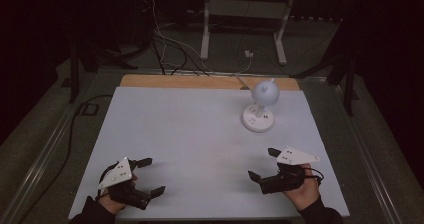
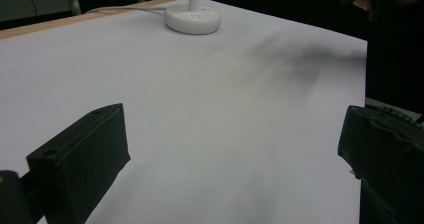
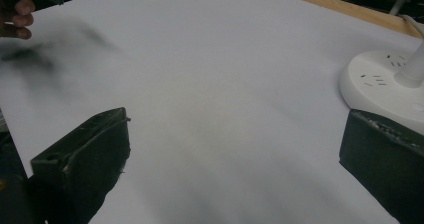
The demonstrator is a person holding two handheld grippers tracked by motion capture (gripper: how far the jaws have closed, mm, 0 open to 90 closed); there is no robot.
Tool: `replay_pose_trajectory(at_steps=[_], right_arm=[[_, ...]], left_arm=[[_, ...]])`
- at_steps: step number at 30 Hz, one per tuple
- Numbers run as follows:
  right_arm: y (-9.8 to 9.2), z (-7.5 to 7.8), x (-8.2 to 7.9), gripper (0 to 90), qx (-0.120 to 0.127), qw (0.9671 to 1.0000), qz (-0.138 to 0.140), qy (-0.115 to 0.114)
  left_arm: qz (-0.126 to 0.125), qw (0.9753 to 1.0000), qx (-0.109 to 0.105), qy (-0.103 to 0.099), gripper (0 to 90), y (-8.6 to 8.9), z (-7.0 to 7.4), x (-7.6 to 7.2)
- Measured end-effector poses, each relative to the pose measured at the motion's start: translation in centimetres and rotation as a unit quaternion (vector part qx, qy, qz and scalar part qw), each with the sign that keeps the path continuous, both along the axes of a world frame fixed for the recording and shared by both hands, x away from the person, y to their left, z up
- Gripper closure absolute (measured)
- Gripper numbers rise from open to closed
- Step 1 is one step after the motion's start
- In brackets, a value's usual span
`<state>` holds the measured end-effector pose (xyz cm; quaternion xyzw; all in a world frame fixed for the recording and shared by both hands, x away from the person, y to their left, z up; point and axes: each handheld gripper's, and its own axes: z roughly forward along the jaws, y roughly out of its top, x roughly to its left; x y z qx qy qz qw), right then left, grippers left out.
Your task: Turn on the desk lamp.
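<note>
A white desk lamp [image 1: 261, 105] with a round head and a round base stands on the white tabletop [image 1: 200, 134] at the back right; its base [image 2: 193, 18] has small socket slots [image 3: 382, 81]. A white cord runs from it off the back edge. My left gripper [image 1: 150, 175] rests near the front left corner, jaws wide apart with nothing between them. At the front right, my right gripper [image 1: 262, 162] is open too and holds nothing, a little in front of the lamp.
A wooden strip [image 1: 200, 81] borders the table's far edge. Beyond it are cables [image 1: 165, 44] on the floor and a white metal stand [image 1: 245, 14]. Dark floor surrounds the table on both sides.
</note>
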<state>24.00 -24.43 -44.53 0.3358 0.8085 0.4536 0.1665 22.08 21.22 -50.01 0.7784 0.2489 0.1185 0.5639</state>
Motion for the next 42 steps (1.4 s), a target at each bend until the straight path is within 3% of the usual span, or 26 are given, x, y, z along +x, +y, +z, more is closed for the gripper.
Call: replay_pose_trajectory(at_steps=[19,42], right_arm=[[-0.4,1.8,3.3,0.0,0.0,0.9997,-0.02,-0.011],[-0.5,2.2,6.7,0.0,0.006,0.999,-0.041,-0.015]], left_arm=[[0.0,1.0,-0.004,0.002,0.4,0.1,0.0,0.0],[0.0,1.0,-0.006,0.003,0.4,0.1,0.0,0.0]])
